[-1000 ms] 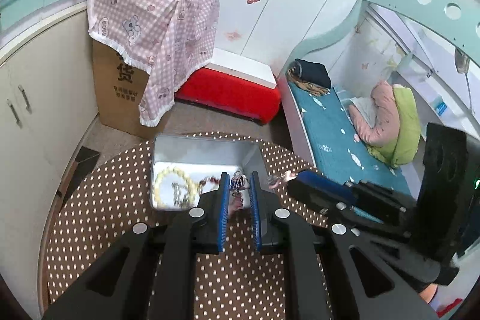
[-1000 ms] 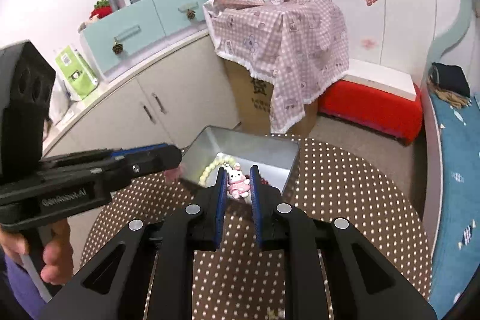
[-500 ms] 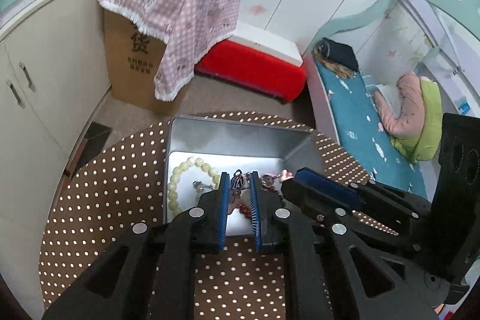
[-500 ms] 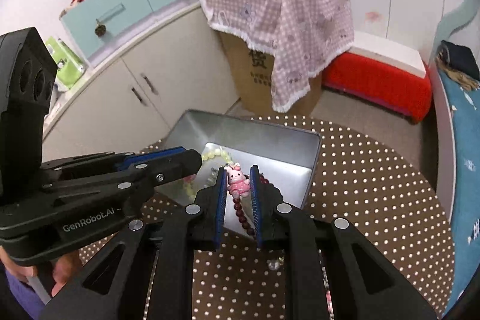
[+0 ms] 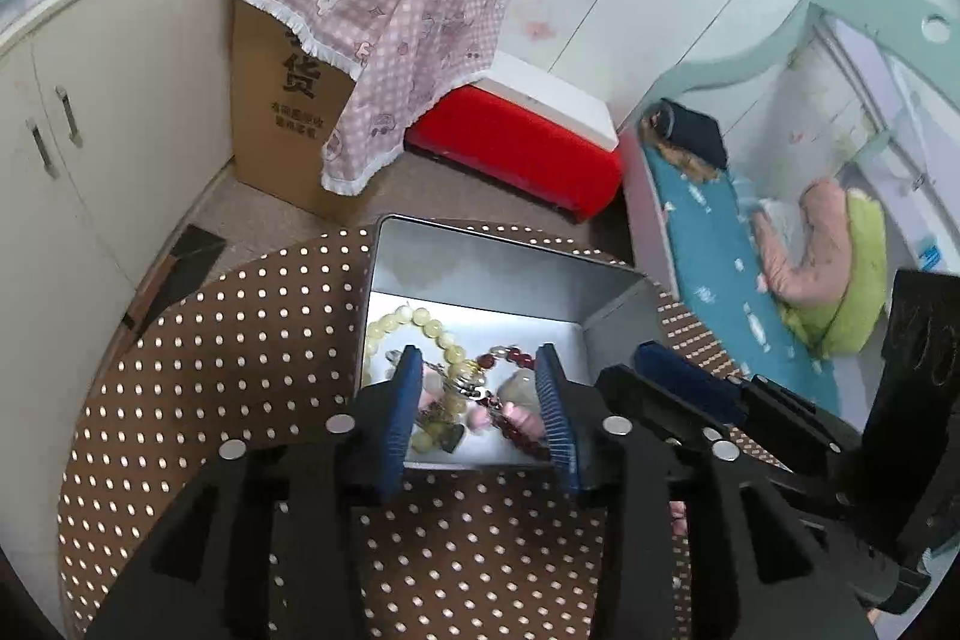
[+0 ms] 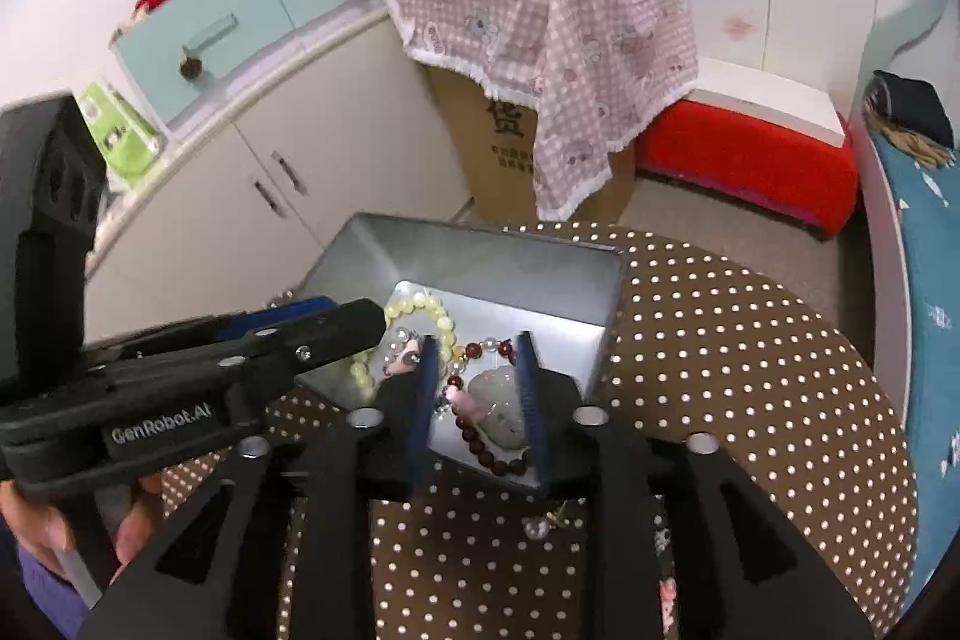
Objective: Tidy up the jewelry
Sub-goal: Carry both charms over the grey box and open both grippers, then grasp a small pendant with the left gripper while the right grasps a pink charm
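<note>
**Both claws parted over the tin**

Both jaws have just been opening. The left claw (image 5: 480, 406) and right claw (image 6: 477, 394) hang over the tin's (image 6: 480, 250) near edge, gripping nothing. The red bracelet (image 6: 480, 442) lies inside, below the right claw, which looks nearer.

Both wrist cams look down-fwd, close over the tin box (image 5: 612, 304) (image 6: 480, 250); shared w/ dotted table (image 5: 240, 340) (image 6: 720, 340).

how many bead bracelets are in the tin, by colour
pale yellow bead bracelet: 1
dark red bead bracelet: 1
total: 2, both lying in the metal tin, tangled with small charms too blurred to count
</note>
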### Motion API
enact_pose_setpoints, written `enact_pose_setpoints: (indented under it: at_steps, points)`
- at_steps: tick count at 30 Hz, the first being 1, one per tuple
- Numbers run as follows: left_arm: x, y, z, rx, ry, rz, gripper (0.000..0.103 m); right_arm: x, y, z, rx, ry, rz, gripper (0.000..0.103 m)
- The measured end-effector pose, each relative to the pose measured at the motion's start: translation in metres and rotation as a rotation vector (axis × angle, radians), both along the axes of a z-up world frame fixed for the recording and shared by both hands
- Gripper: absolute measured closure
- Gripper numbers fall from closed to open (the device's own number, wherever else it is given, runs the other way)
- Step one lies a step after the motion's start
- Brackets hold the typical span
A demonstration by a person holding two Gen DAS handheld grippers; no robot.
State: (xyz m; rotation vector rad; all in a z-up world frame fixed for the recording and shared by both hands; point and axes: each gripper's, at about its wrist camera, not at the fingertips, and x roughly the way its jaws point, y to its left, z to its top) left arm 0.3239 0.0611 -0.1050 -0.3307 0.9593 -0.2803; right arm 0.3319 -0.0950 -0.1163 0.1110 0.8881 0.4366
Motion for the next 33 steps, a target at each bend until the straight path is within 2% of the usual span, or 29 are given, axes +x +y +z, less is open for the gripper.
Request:
enact_pose_setpoints:
  at_steps: [1,3,8,13,18,22,25,28,33]
  points:
    - [-0.003,0.002,0.003,-0.012,-0.007,0.010,0.057,-0.004,-0.004,0.005,0.002,-0.014,-0.011,0.053]
    - [-0.013,0.004,0.012,-0.005,-0.035,0.041,0.055,-0.013,-0.013,0.015,0.008,-0.039,-0.020,0.053]
    - [-0.039,-0.005,0.032,0.002,-0.099,0.041,0.055,-0.038,-0.045,0.037,0.024,-0.087,-0.064,0.053]
    - [-0.066,-0.021,0.037,0.037,-0.124,0.035,0.055,-0.063,-0.067,0.041,-0.001,-0.110,-0.097,0.053]
    - [-0.086,-0.039,0.033,0.060,-0.129,0.020,0.055,-0.084,-0.089,0.031,-0.009,-0.089,-0.117,0.053]
    - [-0.099,-0.057,0.020,0.061,-0.107,-0.016,0.055,-0.096,-0.102,0.018,-0.010,-0.069,-0.127,0.053]
    - [-0.109,-0.075,0.007,0.090,-0.096,-0.053,0.055,-0.104,-0.111,0.005,-0.008,-0.048,-0.139,0.053]
    - [-0.120,-0.094,-0.005,0.102,-0.081,-0.101,0.055,-0.112,-0.120,-0.008,-0.037,-0.036,-0.156,0.053]
    - [-0.137,-0.135,-0.028,0.179,-0.069,-0.214,0.056,-0.122,-0.135,-0.027,-0.041,-0.008,-0.176,0.053]
